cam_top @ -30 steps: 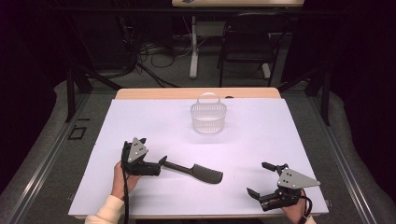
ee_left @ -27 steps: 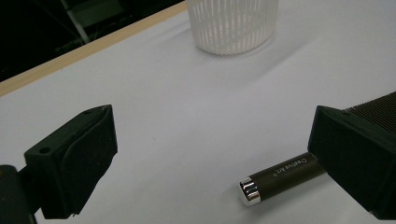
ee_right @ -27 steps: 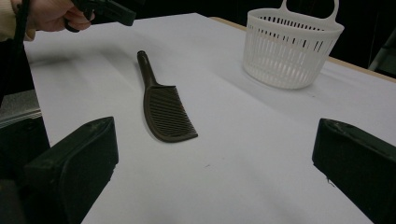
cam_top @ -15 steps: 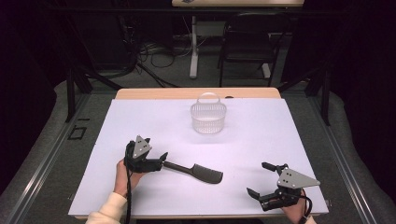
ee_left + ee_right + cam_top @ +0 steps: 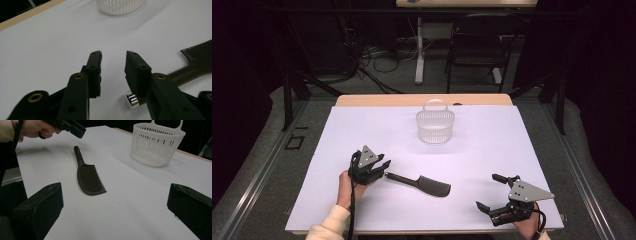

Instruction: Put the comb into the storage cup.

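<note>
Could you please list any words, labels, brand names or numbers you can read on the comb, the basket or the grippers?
None: no readable text in these pictures. The comb, the basket, the left gripper and the right gripper carry no lettering that I can make out.

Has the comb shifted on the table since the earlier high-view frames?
No. In the high view the comb lies at the same spot and angle below the white basket, handle end toward the left gripper, whose jaws have just been closing with nothing between them.
</note>
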Available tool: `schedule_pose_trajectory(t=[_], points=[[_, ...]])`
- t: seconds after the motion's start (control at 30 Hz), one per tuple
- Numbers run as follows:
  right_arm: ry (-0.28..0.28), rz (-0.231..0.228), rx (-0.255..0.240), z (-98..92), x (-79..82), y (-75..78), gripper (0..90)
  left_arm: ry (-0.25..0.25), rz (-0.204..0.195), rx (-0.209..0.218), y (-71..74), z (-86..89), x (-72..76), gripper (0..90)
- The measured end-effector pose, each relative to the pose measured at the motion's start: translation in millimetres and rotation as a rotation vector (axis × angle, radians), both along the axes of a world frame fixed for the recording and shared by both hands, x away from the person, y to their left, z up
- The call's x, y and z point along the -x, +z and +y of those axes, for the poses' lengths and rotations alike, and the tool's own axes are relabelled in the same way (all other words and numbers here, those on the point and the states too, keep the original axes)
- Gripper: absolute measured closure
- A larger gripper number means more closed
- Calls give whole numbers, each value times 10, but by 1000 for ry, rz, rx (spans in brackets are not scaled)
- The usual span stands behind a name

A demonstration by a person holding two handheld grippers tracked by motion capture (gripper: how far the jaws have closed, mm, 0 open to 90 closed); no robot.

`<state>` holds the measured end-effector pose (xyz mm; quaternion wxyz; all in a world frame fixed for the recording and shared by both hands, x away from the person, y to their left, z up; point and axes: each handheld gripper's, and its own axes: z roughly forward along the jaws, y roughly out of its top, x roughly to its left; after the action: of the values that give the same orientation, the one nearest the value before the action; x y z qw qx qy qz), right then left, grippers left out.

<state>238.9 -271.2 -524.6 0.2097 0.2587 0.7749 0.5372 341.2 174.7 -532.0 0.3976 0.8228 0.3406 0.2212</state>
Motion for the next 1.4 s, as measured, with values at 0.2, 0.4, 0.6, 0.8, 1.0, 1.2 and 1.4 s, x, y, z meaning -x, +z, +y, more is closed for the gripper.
schedule_pose_trajectory(t=[0.2, 0.4, 0.6, 0.8, 1.0, 1.2, 1.4], points=[[-1, 2, -3, -1, 3, 1, 0, -9, 29, -10, -25, -2, -23, 807], [-2, 0, -2, -3, 4, 3, 0, -22, 56, -20, -51, -9, -37, 879], [-4, 0, -1, -3, 4, 2, 0, -26, 71, -33, -78, -19, -40, 899], [-3, 3, -2, -2, 2, 0, 1, -24, 82, -39, -114, -27, -53, 900], [0, 1, -5, -9, 8, 4, 1, -38, 95, -51, -130, -37, -51, 900], [-2, 0, -2, -7, 6, 4, 1, -51, 109, -73, -155, -49, -46, 900], [-2, 1, -2, -8, 10, 5, 1, -57, 117, -73, -158, -57, -42, 900]])
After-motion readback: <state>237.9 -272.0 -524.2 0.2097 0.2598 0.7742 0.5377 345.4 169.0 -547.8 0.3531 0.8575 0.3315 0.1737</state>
